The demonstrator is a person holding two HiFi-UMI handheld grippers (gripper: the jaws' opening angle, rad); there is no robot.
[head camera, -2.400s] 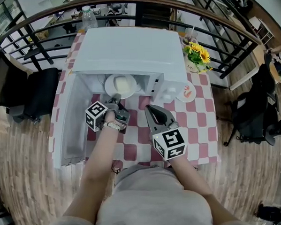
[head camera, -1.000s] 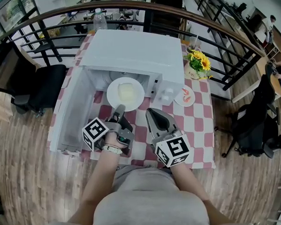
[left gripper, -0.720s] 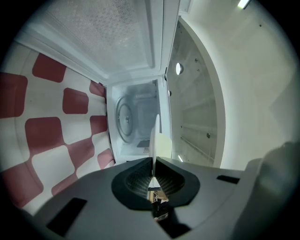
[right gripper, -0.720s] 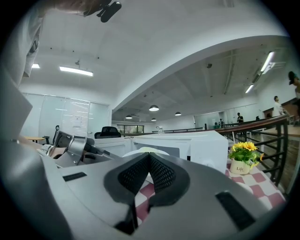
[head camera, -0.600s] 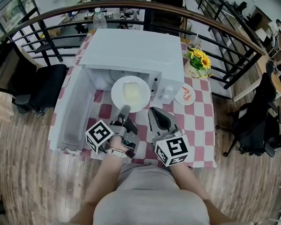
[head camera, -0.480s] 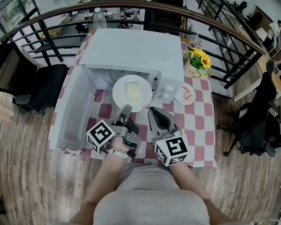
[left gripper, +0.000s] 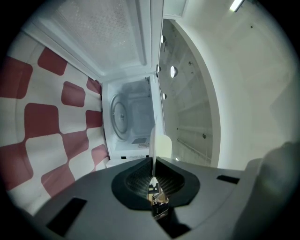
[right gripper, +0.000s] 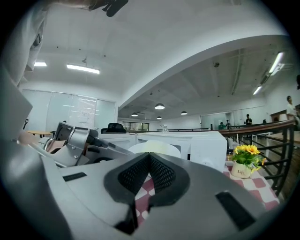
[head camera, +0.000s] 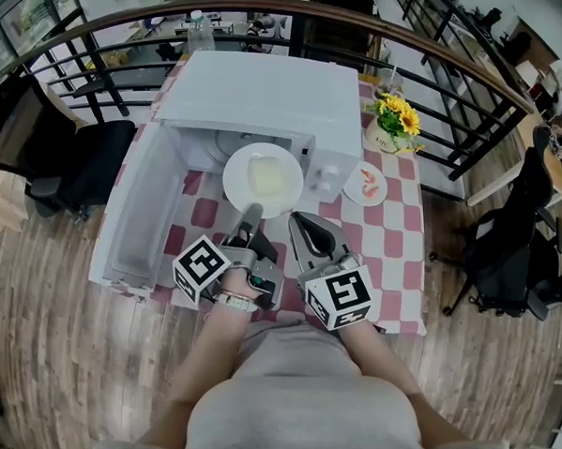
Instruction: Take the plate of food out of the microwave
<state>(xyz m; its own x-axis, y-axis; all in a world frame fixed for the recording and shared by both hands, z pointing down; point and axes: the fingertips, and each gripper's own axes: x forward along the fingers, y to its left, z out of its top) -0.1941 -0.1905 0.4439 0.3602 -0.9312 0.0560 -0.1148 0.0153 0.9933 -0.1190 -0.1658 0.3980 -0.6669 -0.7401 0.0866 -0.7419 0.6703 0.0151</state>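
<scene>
A white plate [head camera: 263, 178] with pale yellow food hangs level in front of the white microwave's [head camera: 265, 93] open cavity, outside it. My left gripper [head camera: 253, 211] is shut on the plate's near rim. In the left gripper view the plate [left gripper: 161, 145] shows edge-on between the pads of the left gripper [left gripper: 153, 161], with the glass turntable [left gripper: 121, 117] in the cavity beyond. My right gripper [head camera: 298, 218] hovers just right of the left one, above the checked cloth. Its pads meet with nothing between them. In the right gripper view the plate [right gripper: 154, 146] lies just beyond the right gripper [right gripper: 150, 157].
The microwave door [head camera: 135, 217] stands swung open to the left. On the red-and-white checked table [head camera: 394, 232] sit a small dish of food [head camera: 366, 182] and a pot of yellow flowers [head camera: 395, 119] to the right. A bottle [head camera: 195, 26] stands behind; a black chair [head camera: 61, 146] is at left.
The plate has come out of the microwave cavity, toward me and a little right, held by the left gripper. The right gripper has stayed about where it was.
</scene>
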